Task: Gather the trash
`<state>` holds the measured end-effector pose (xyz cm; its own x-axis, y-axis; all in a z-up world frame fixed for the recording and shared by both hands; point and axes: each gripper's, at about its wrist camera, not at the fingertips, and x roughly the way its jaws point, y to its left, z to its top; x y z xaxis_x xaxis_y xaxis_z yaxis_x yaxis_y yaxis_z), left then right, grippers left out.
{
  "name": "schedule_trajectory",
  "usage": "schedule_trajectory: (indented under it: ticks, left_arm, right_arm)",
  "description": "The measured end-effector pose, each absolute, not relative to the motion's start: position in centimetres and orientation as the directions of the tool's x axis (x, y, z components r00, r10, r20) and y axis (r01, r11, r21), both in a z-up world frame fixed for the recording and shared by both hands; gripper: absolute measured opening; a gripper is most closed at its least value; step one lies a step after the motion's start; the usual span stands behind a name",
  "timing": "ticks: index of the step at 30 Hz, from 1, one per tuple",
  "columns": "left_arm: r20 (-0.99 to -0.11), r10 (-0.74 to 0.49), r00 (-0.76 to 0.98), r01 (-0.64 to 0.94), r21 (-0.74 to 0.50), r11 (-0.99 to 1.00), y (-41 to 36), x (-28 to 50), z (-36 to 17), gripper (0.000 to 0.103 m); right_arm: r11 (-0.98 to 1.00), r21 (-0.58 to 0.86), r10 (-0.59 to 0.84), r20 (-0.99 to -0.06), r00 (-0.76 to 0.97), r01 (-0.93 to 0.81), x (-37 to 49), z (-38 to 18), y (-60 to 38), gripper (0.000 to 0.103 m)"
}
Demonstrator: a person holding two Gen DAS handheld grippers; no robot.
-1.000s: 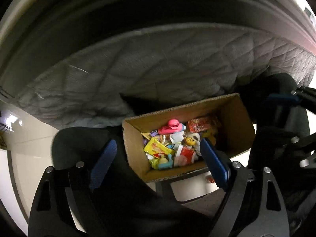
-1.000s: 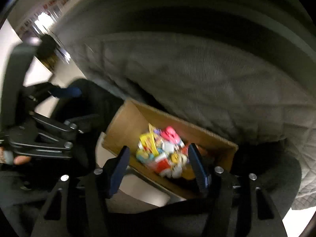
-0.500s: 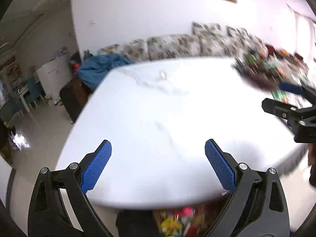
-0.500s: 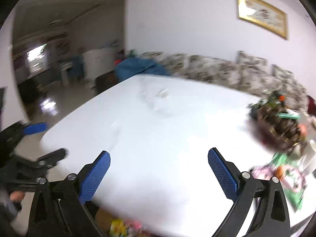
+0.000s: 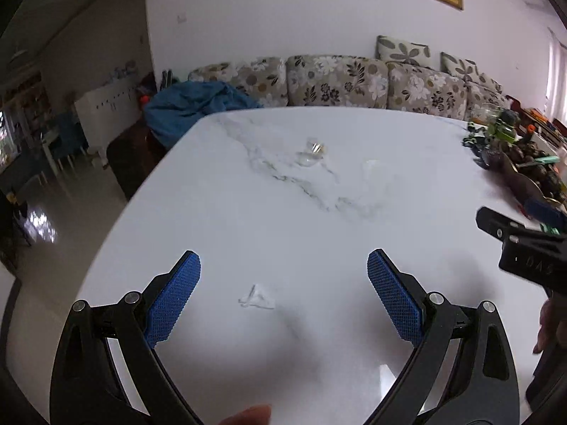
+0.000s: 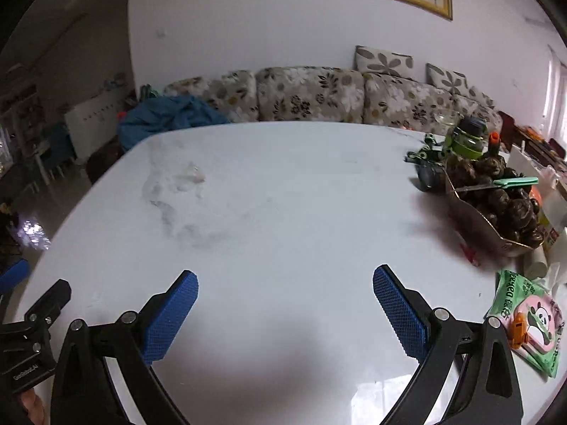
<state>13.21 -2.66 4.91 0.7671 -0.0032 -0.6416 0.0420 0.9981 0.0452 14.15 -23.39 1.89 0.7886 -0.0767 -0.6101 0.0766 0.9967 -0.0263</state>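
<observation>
a small crumpled white scrap (image 5: 257,298) lies on the marble table (image 5: 319,219), low centre in the left wrist view, squarely between and just ahead of the left gripper (image 5: 283,294), whose jaws gape empty. the right gripper (image 6: 285,306), equally spread and empty, hovers farther off.

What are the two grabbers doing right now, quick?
Left gripper: open, nothing between its fingers.
Right gripper: open, nothing between its fingers.
</observation>
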Motion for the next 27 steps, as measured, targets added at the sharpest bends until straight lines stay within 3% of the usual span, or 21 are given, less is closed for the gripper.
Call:
schedule_trajectory:
  ticks: [9,27]
  left_arm:
    - [-0.676,0.031,0.736,0.01,0.057,0.998,-2.7,15.8,2.5,0.093]
    - [-0.684,0.029,0.729,-0.006,0.036,0.999,-2.1,16.1,2.4,0.093]
  right_arm:
    - [0.994,-0.072,-0.105,-0.611,0.785,0.077,15.5,0.4,-22.6,0.098]
    - [0.996,-0.023,-0.078,-0.632,0.771,0.082,15.1,-0.1,-22.4,0.098]
